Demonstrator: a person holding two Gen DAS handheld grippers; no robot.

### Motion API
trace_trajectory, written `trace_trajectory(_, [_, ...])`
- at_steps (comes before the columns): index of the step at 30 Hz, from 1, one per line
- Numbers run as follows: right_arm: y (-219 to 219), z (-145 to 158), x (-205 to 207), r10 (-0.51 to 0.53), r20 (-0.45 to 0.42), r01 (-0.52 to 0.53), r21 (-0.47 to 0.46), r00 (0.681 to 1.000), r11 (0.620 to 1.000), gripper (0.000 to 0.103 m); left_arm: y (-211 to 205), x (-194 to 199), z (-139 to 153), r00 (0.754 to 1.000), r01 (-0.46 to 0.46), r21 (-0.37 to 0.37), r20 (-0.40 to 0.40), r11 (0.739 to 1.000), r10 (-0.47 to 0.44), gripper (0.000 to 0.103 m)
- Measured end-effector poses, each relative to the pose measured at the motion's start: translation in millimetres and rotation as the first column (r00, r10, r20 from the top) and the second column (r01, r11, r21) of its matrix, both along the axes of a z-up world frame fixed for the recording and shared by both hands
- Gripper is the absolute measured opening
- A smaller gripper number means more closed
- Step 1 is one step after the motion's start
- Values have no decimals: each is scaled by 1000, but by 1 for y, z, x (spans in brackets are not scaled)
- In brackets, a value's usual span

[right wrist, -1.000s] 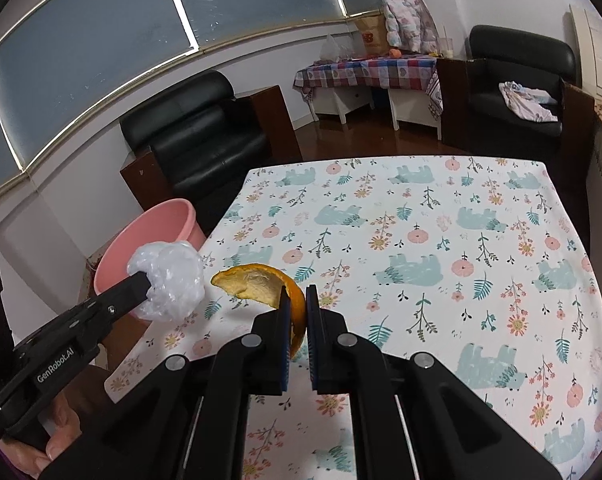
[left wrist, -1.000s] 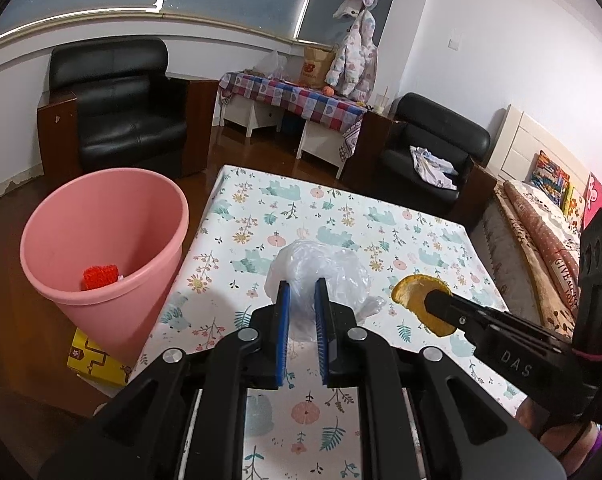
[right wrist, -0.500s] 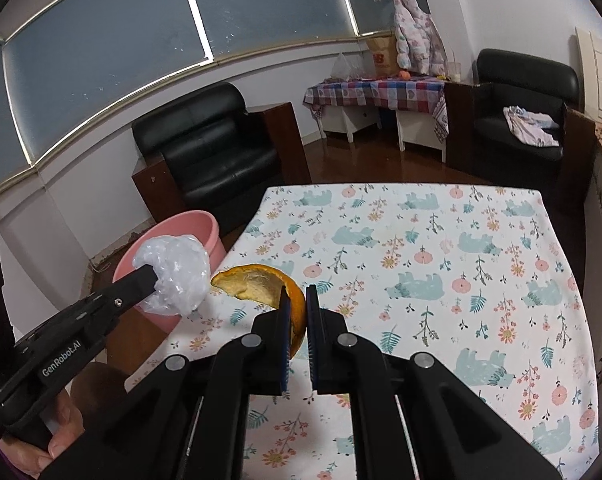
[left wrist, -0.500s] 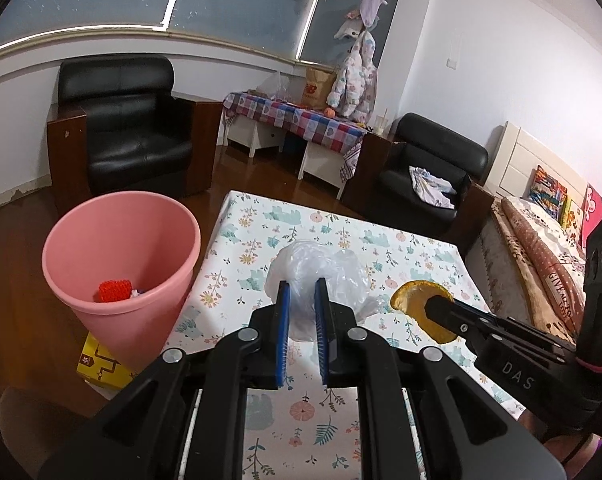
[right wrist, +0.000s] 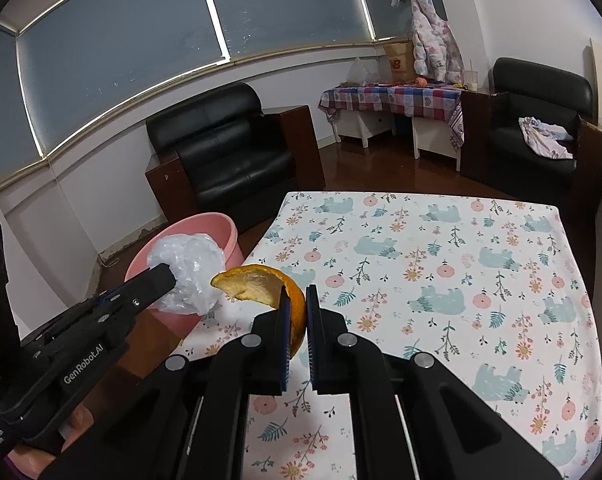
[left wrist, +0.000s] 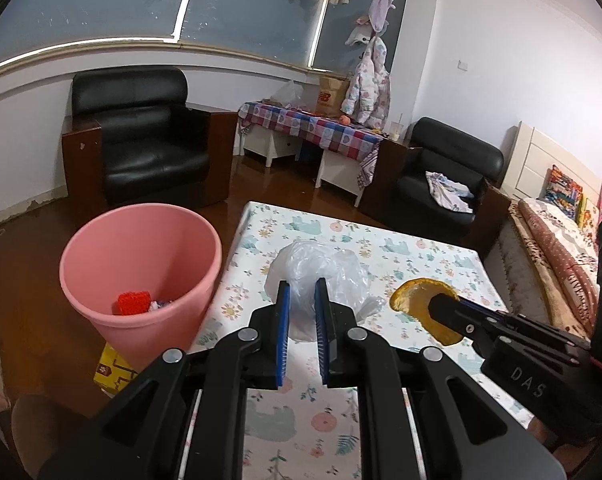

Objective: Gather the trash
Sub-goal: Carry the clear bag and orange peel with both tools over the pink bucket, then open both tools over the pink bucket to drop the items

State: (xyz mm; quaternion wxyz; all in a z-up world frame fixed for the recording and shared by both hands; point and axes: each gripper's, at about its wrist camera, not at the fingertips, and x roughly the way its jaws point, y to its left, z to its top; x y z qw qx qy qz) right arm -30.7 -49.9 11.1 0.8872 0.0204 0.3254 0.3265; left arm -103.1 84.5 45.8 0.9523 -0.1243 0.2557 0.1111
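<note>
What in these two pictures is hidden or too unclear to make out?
- Pink plastic bin: left view shows a red item; the rest of its contents are hidden by the near wall.
- Bin in right view: mostly covered by the crumpled clear plastic bag.
- Orange peel: lower part hidden between the right hand-held gripper fingers.

The room is evenly lit and rather dim. Straight lines bend strongly near the dark round edges. The focus is sharp.
</note>
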Motion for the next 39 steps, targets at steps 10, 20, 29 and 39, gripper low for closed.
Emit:
trace_trajectory(10, [38, 5, 25, 47, 8, -47, 18, 999, 999, 7, 37, 18, -2, 996, -86, 24, -5, 996, 86, 11])
trace_trajectory(20, [100, 10, 49, 117, 11, -117, 14, 993, 993, 7, 88, 35, -5, 983, -179, 35, -22, 983, 180, 12])
trace_trajectory(29, [153, 4, 59, 187, -6, -187, -9, 982, 982, 7, 122, 33, -14, 967, -246, 59, -45, 967, 249, 12])
trace_trajectory(39, [200, -17, 67, 229, -44, -231, -51, 973, 972, 7, 157, 30, -30, 948, -300, 39, -95, 953, 303, 12])
